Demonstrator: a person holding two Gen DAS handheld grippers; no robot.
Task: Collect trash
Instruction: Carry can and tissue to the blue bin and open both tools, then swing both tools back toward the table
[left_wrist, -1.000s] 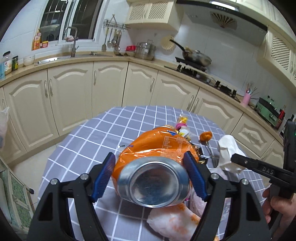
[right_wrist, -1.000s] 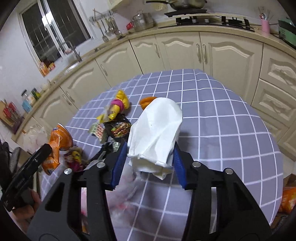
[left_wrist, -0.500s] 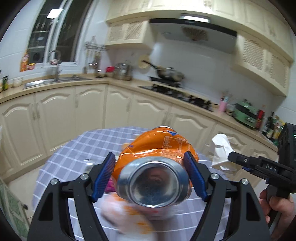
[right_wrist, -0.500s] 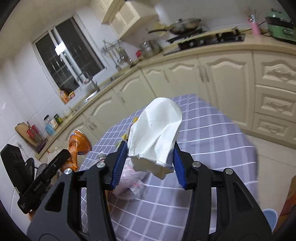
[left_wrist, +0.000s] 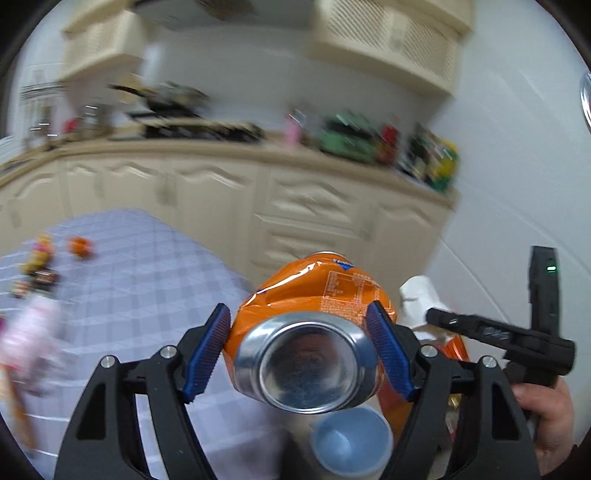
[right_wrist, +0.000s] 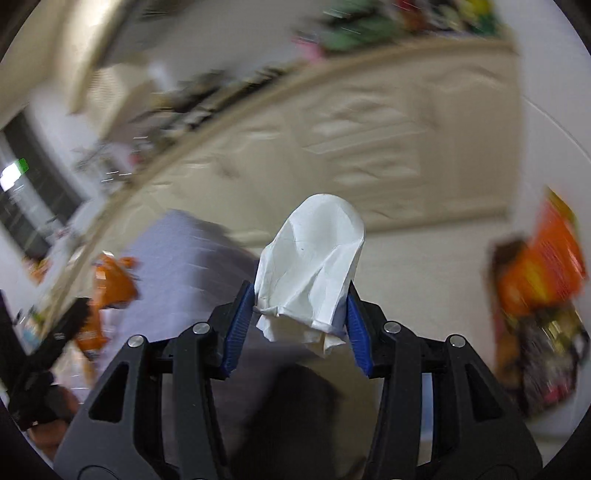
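The left gripper (left_wrist: 300, 347) is pinching the crushed orange can (left_wrist: 310, 332) across its sides, base toward the camera. The right gripper (right_wrist: 301, 325) is clamping a crumpled white tissue (right_wrist: 312, 266). Remaining wrappers (left_wrist: 35, 266) are lying on the checked table (left_wrist: 147, 280) at 9 o'clock.

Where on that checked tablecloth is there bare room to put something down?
The grey-checked tablecloth is bare across its middle and right side, from the small orange lump to the rounded edge facing the cream cabinets. The left side is crowded with blurred colourful wrappers and a pinkish plastic bag.
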